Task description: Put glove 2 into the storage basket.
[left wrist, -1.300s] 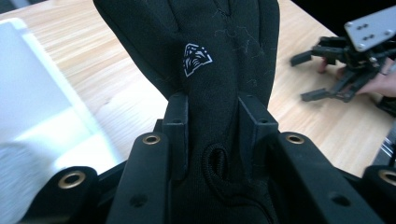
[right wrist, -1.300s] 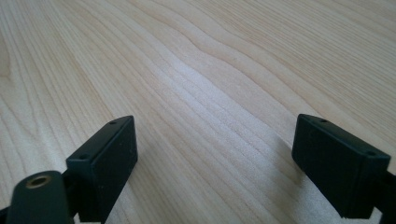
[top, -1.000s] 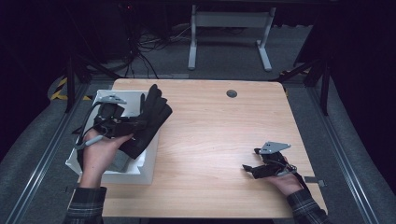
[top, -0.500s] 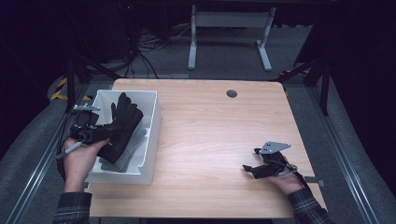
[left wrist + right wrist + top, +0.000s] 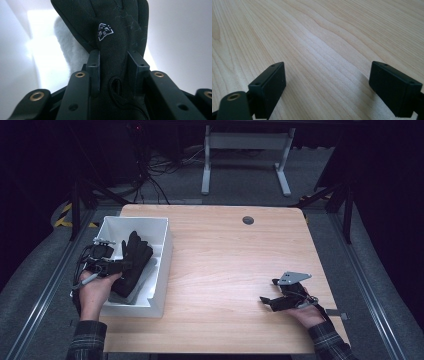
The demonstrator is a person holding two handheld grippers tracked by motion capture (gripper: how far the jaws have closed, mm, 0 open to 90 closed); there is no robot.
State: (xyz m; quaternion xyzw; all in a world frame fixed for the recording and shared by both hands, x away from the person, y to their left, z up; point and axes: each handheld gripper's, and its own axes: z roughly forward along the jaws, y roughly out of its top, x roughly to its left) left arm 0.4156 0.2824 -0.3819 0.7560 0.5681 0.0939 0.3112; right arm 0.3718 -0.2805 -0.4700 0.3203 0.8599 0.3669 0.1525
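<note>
White emblem on black glove (image 5: 117,37) in left gripper (image 5: 113,67) jaws

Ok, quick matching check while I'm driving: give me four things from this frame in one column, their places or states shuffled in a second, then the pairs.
1. black glove
2. white bin
3. right gripper
4. left gripper

A. jaws open above bare wood
B. at the table's left edge
C. clamped on the glove
D. hanging into the bin

Pairs: 1-D, 2-B, 3-A, 4-C
</note>
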